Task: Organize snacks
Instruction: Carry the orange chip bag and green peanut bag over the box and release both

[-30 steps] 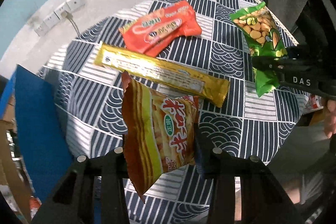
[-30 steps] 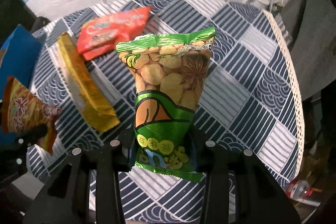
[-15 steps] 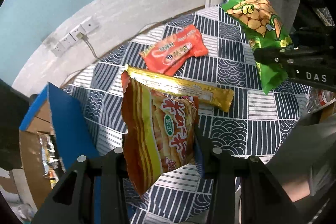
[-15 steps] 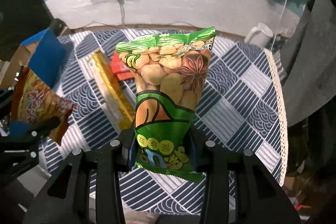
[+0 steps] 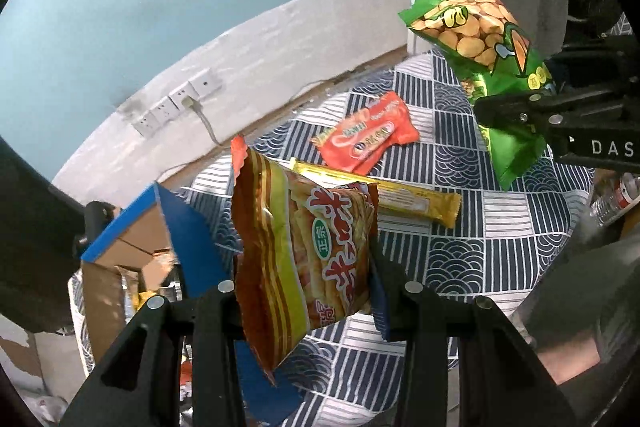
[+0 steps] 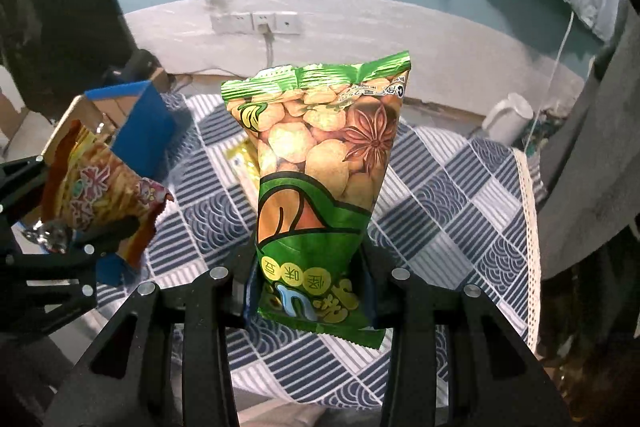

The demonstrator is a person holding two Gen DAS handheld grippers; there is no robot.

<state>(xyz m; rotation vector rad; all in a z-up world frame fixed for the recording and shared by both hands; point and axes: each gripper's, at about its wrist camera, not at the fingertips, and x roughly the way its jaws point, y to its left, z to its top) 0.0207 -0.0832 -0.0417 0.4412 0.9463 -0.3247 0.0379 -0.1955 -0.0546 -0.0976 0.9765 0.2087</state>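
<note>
My left gripper (image 5: 304,291) is shut on an orange-yellow snack bag (image 5: 304,247) and holds it upright above the table's near left part; the bag also shows in the right wrist view (image 6: 100,195). My right gripper (image 6: 308,287) is shut on a green bean snack bag (image 6: 320,187), held high over the table; it also shows in the left wrist view (image 5: 480,59). A red snack packet (image 5: 368,135) and a long yellow bar packet (image 5: 408,199) lie on the patterned tablecloth (image 5: 500,227).
An open cardboard box with blue flaps (image 5: 152,239) stands at the table's left edge, also in the right wrist view (image 6: 136,123). A white mug (image 6: 508,119) sits at the far right edge. Wall sockets (image 6: 256,23) are behind. A plastic bottle (image 5: 616,195) lies off the right side.
Both grippers have risen well above the table with their bags. The table and the packets on it look smaller and lower, and the open box has come into view at left.
</note>
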